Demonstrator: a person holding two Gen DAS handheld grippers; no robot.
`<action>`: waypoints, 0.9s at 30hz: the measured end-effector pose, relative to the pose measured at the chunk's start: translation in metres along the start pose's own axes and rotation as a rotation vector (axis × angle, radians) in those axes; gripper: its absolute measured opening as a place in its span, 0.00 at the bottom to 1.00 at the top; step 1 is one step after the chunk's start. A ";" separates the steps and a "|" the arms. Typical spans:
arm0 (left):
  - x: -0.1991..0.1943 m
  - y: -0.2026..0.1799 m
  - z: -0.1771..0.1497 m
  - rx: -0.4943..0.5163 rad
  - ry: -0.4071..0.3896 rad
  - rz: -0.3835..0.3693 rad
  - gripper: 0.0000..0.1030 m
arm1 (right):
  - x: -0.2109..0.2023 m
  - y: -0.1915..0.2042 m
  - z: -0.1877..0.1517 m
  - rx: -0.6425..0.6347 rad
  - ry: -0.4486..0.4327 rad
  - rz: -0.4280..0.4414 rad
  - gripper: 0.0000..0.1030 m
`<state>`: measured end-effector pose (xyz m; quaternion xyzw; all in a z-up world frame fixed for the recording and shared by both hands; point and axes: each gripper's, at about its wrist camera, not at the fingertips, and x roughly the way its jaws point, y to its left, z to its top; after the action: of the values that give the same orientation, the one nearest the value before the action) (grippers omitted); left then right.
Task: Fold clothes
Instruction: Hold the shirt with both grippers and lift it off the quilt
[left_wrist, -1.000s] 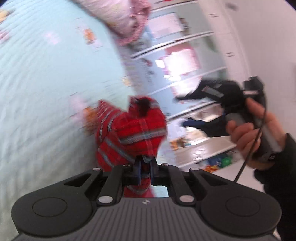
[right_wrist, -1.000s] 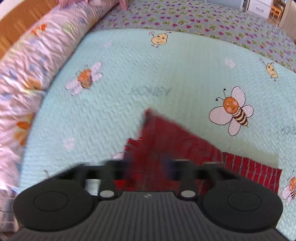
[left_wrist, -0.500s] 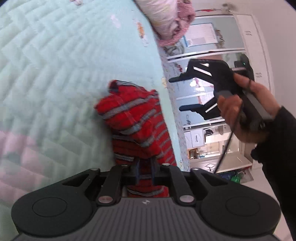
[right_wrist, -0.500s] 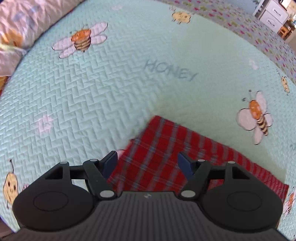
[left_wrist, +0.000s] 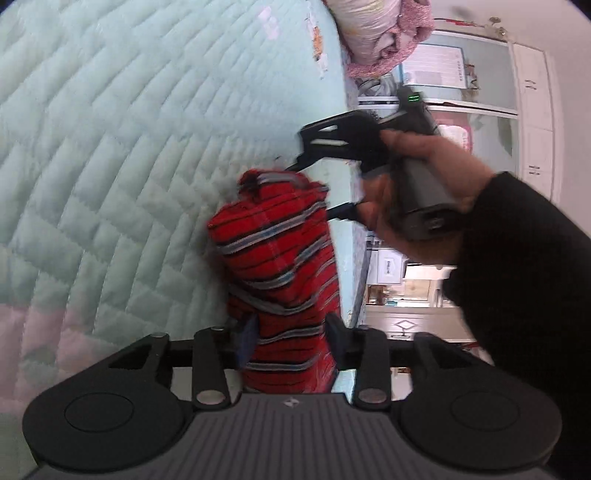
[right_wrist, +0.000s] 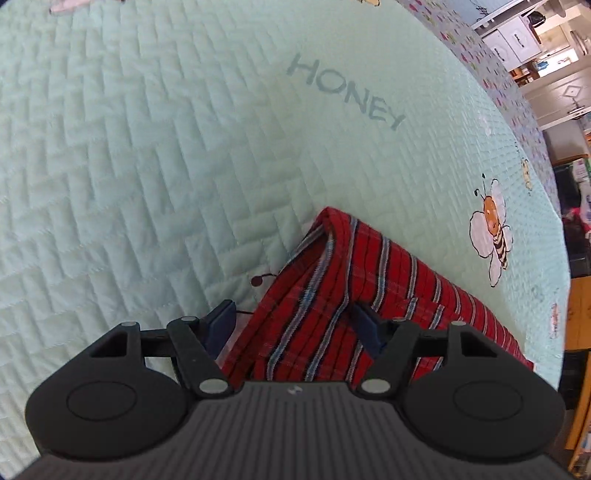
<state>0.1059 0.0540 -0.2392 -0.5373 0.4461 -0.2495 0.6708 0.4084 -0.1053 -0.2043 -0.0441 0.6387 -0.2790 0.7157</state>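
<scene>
Mint quilted bedspread fills my views, "HONEY" print upper right in the right view. Red plaid garment sits bunched and folded at lower centre, striped grey-blue. Left gripper and right gripper jaws both spread, cloth lying between them, not pinched.

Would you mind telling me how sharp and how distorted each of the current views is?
Left wrist view: the hand holding the other gripper is motion-blurred, and the quilt bulges under the fisheye. Right wrist view: sharper, the red plaid garment crisp, the "HONEY" lettering legible yet curved.
</scene>
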 end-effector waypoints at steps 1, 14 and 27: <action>0.002 -0.003 0.000 0.026 -0.002 0.011 0.58 | 0.002 0.000 -0.002 -0.012 0.002 -0.008 0.67; 0.061 0.019 0.010 -0.022 0.095 -0.005 0.15 | 0.004 -0.017 -0.018 -0.030 -0.026 0.020 0.11; 0.056 0.021 0.013 -0.030 0.070 -0.059 0.41 | -0.020 -0.054 -0.034 0.061 -0.084 0.161 0.13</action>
<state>0.1407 0.0211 -0.2775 -0.5510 0.4571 -0.2813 0.6390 0.3570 -0.1321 -0.1701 0.0177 0.6006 -0.2378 0.7632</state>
